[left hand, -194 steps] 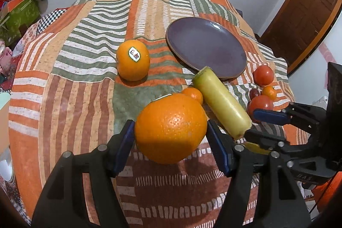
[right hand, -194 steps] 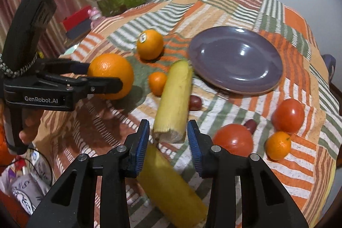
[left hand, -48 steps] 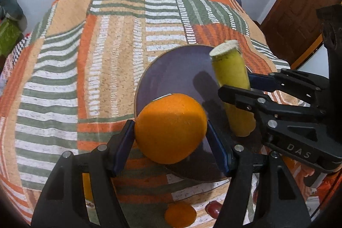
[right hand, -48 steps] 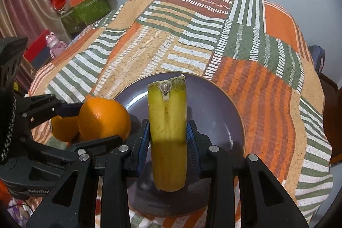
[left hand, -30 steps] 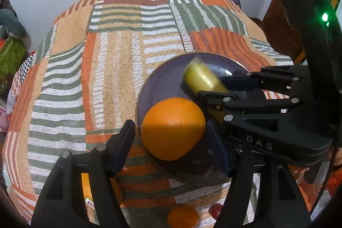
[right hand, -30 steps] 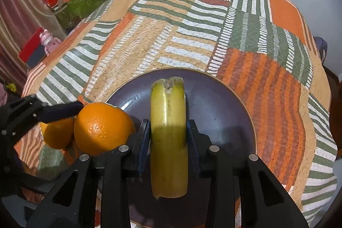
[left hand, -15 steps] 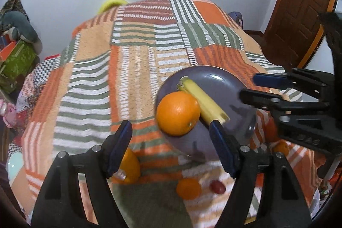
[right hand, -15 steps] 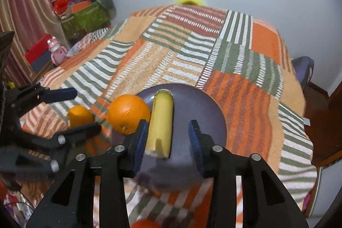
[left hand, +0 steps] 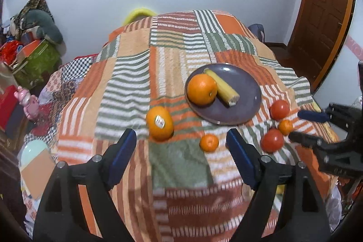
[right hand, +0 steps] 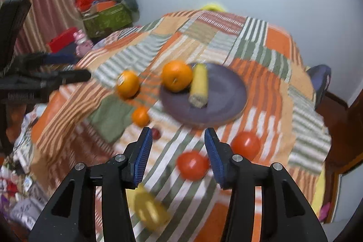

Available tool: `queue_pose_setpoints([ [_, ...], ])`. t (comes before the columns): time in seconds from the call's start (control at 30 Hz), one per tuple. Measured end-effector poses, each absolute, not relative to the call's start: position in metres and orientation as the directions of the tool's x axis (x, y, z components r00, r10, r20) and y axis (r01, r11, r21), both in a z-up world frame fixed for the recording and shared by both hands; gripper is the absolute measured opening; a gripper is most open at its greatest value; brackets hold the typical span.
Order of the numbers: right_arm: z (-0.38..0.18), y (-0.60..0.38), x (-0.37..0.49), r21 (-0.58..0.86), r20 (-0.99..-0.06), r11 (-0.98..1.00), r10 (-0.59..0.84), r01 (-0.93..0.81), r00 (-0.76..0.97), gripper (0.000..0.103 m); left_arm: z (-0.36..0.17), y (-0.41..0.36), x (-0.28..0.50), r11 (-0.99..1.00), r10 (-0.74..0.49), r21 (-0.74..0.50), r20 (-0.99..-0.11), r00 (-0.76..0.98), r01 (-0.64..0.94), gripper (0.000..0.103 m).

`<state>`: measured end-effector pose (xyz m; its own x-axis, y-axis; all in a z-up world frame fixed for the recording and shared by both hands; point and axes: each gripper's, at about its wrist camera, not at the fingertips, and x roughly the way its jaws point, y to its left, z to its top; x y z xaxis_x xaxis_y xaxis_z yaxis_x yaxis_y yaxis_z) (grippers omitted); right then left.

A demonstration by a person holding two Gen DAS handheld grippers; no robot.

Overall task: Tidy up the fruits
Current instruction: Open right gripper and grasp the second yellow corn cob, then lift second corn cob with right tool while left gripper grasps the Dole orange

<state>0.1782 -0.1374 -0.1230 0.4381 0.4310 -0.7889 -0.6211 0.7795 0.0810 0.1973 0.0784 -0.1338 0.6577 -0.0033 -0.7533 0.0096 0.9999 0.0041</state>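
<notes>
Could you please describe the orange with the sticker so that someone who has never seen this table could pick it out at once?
Start at the purple plate on the striped tablecloth, which holds a large orange and a yellow banana piece. On the cloth just off the plate's left edge, in the left wrist view, lies the stickered orange. It alone bears a white label, and it dwarfs the small mandarin nearby.

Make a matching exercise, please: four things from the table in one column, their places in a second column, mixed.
1. banana piece
2. orange with sticker
3. small mandarin
4. left gripper

A. on the cloth, nearest the plate's front rim
B. open, holding nothing
C. on the plate, beside the big orange
D. on the cloth, left of the plate

Pairs: 1-C, 2-D, 3-A, 4-B
</notes>
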Motion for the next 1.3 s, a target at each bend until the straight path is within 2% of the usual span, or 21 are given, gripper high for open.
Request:
queue_pose_setpoints([
  [0.17,-0.145,-0.131,0.153,0.120,-0.822,0.737,0.449,-0.665,0.349,0.045,-0.140,0.084,0.174,1.000,0.005,0.002,-0.763,0.647,-0.006,0.088],
  [0.37,-0.178,-0.113,0.142,0.139,-0.869,0.700,0.426,-0.701,0.253,0.044,-0.149,0.096,0.159,0.998,-0.027,-0.061,-0.780,0.626,-0.034,0.089],
  [0.53,-0.192,-0.105,0.142,0.146,-0.886,0.691,0.410,-0.708,0.217,0.054,-0.158,0.098,0.153,0.998,-0.019,-0.055,-0.788,0.615,-0.039,0.089],
  [0.77,-0.201,-0.096,0.135,0.072,-0.901,0.675,0.360,-0.734,0.242,0.059,-0.174,0.096,0.154,0.996,-0.050,-0.087,-0.808,0.586,-0.034,0.089],
  [0.87,-0.203,-0.098,0.134,0.049,-0.901,0.673,0.348,-0.738,0.258,0.058,-0.176,0.093,0.155,0.996,-0.054,-0.086,-0.809,0.586,-0.026,0.089],
  [1.13,-0.185,-0.119,0.149,0.161,-0.879,0.733,0.411,-0.661,0.243,0.039,-0.177,0.093,0.164,0.997,-0.047,-0.075,-0.806,0.590,-0.023,0.089],
  [1.3,-0.166,-0.130,0.164,0.192,-0.846,0.763,0.448,-0.618,0.290,0.037,-0.180,0.099,0.178,0.997,-0.031,-0.071,-0.806,0.592,-0.044,0.089],
])
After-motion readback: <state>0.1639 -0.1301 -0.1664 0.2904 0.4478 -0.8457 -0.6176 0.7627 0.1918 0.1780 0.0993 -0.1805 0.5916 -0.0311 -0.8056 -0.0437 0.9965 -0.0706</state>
